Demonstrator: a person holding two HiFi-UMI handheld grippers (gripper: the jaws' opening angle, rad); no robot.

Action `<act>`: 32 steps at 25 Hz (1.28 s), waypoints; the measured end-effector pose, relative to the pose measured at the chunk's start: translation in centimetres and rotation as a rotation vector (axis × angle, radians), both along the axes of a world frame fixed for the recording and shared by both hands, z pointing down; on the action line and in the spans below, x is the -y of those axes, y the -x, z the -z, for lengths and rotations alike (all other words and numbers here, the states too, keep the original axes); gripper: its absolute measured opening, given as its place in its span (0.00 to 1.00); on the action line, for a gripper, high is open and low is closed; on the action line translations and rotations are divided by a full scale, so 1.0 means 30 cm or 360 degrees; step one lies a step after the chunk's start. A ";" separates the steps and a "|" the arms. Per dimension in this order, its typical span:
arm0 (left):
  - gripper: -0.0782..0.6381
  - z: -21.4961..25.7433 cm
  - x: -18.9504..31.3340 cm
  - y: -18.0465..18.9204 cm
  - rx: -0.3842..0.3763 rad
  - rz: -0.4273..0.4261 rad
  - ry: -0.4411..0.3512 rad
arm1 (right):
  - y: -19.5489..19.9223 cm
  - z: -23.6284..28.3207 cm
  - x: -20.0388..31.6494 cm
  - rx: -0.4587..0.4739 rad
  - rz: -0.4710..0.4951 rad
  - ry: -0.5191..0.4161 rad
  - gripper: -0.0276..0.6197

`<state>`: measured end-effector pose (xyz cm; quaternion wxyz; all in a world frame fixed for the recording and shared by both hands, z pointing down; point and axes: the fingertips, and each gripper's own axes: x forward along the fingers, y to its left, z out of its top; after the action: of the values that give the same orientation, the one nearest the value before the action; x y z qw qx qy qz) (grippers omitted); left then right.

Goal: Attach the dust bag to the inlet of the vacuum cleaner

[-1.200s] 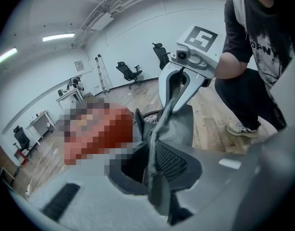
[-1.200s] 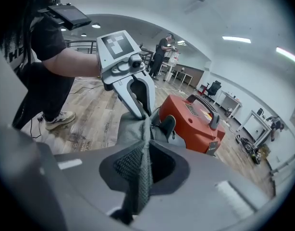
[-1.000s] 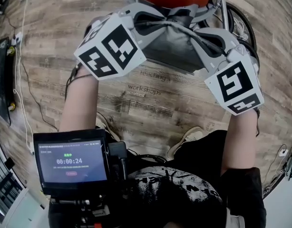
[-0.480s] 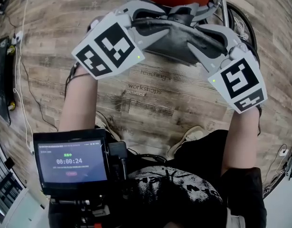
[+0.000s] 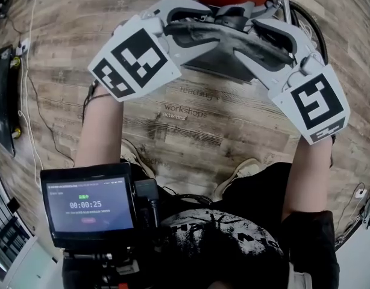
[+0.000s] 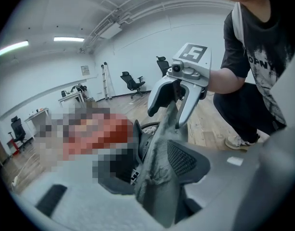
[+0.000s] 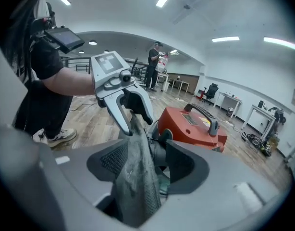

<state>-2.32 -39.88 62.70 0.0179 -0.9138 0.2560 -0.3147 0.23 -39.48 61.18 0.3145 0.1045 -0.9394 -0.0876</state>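
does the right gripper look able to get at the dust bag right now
Likely yes: the jaws of the right gripper have just been opening, and the dust bag sits right between them, nothing blocking.

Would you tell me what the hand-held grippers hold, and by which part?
Nothing. The left hand-held gripper and right hand-held gripper have just been opening their jaws; the edge of the dust bag lies loose between them.

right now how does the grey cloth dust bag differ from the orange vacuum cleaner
The grey cloth dust bag is soft and crumpled; the orange vacuum cleaner is a hard, smooth shell with a dark handle. The bag hangs raised; the vacuum stands on the wooden floor. Both sit close together.
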 end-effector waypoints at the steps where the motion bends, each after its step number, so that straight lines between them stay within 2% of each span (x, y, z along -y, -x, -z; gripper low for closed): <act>1: 0.41 0.003 -0.001 0.002 -0.0026 0.0006 0.0003 | 0.007 0.010 0.004 0.0032 0.0003 -0.0007 0.44; 4: 0.39 0.017 -0.001 0.004 -0.0094 0.0027 -0.0017 | 0.021 0.029 0.015 0.0073 -0.0006 -0.0048 0.43; 6: 0.35 0.046 0.001 0.008 -0.0123 0.0044 -0.0065 | 0.031 0.060 0.025 0.0096 -0.0018 -0.0119 0.37; 10: 0.18 0.123 -0.007 0.020 -0.0243 0.0076 -0.0155 | 0.044 0.111 0.030 0.0126 -0.0029 -0.0232 0.21; 13: 0.12 0.111 -0.023 0.043 -0.0224 0.0074 -0.0177 | 0.051 0.101 0.026 0.0161 -0.0063 -0.0204 0.18; 17: 0.12 0.132 -0.026 0.054 -0.0269 0.0110 -0.0217 | 0.022 0.122 0.036 0.0155 -0.0130 -0.0192 0.17; 21: 0.12 0.226 -0.027 0.071 -0.0284 0.0094 -0.0336 | 0.014 0.165 0.037 0.0157 -0.0157 -0.0217 0.17; 23: 0.11 0.243 -0.031 0.077 -0.0314 0.0087 -0.0384 | 0.027 0.179 0.029 0.0178 -0.0143 -0.0220 0.10; 24: 0.11 0.245 -0.032 0.077 -0.0352 0.0095 -0.0388 | 0.035 0.184 0.024 0.0191 -0.0133 -0.0220 0.05; 26: 0.11 0.247 -0.029 0.078 -0.0401 0.0117 -0.0369 | 0.053 0.195 0.013 0.0217 -0.0111 -0.0219 0.05; 30: 0.11 0.257 -0.032 0.074 -0.0325 0.0117 -0.0328 | 0.082 0.210 -0.008 0.0267 -0.0065 -0.0216 0.05; 32: 0.11 0.273 -0.036 0.068 -0.0324 0.0127 -0.0317 | 0.093 0.214 -0.018 0.0291 -0.0043 -0.0213 0.05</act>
<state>-4.36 -38.79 54.52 0.0699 -0.9238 0.3224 -0.1941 -2.57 -38.95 54.78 0.2209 0.1455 -0.9547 -0.1361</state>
